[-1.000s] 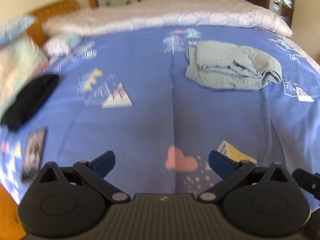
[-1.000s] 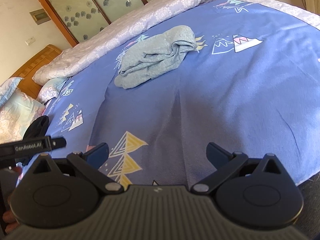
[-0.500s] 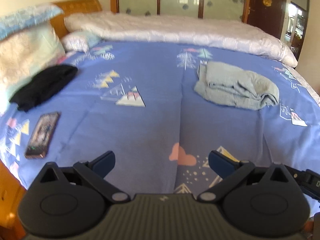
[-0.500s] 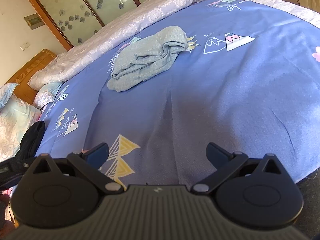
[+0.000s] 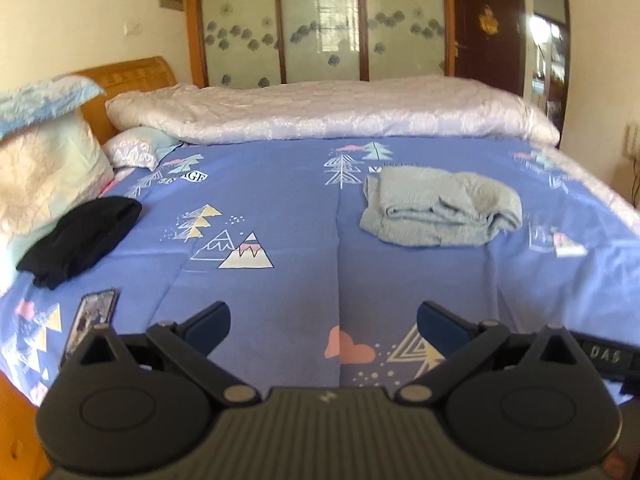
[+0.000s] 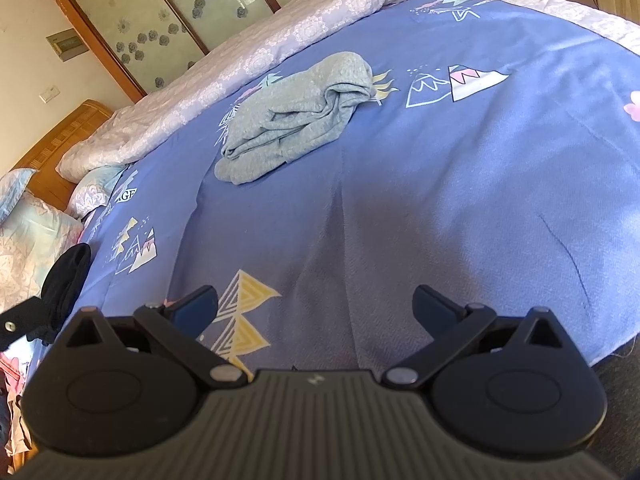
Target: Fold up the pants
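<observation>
Left wrist view: lying bunched and loosely folded on the blue printed bedsheet point(image 5: 288, 208), right of the centre seam, grey pants point(image 5: 440, 208); resting well apart from them near the left edge, a black garment point(image 5: 80, 236), with a phone point(image 5: 94, 316) lying just in front of it. Hovering over the near edge of the bed, left gripper point(image 5: 323, 320), fingers point(image 5: 208, 322) spreading wide, holding nothing. Stretching along the far side, a pale lilac quilt point(image 5: 332, 108); leaning against the wooden headboard point(image 5: 128, 76) at left, pillows point(image 5: 44, 168); standing behind, glazed wardrobe doors point(image 5: 320, 20).

Right wrist view: lying toward the far half of the bedsheet point(image 6: 440, 200), the same pants point(image 6: 296, 120), well apart from the right gripper point(image 6: 316, 308). Spreading wide over the near edge, fingers point(image 6: 434, 308), gripping nothing. Showing at the far left, the black garment point(image 6: 66, 280).
</observation>
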